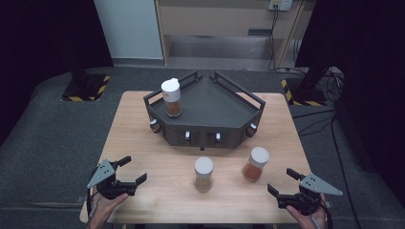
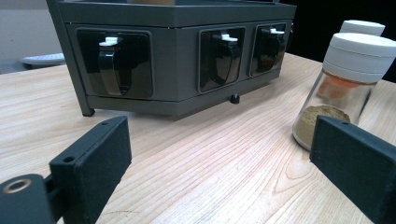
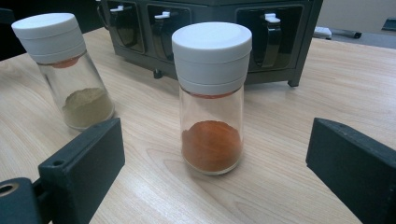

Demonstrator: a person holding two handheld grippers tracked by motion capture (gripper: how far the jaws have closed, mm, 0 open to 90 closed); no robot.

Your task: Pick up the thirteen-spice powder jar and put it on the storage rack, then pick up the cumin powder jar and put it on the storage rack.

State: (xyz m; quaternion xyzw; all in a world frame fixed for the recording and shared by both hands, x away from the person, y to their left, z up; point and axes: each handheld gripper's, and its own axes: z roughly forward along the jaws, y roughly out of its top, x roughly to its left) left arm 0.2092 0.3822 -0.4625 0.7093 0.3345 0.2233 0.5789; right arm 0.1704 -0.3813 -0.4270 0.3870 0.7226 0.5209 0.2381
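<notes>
Two white-capped glass spice jars stand on the wooden table in front of a dark grey rack (image 1: 224,112): one with tan powder (image 1: 203,174) (image 2: 338,88) (image 3: 65,70) and one with orange-red powder (image 1: 255,164) (image 3: 212,98). A third jar (image 1: 171,98) with brown spice stands on the rack's top shelf at its left. My left gripper (image 1: 128,171) (image 2: 224,172) rests open near the table's front left corner, nothing between its jaws. My right gripper (image 1: 285,182) (image 3: 215,172) sits open at the front right, with the orange-red jar just ahead of its jaws, apart from them.
The rack's front face (image 2: 177,60) holds several small recessed dispensers with white tabs. Bare wood (image 1: 162,191) lies between the two grippers along the front edge. Grey carpet and black stands surround the table.
</notes>
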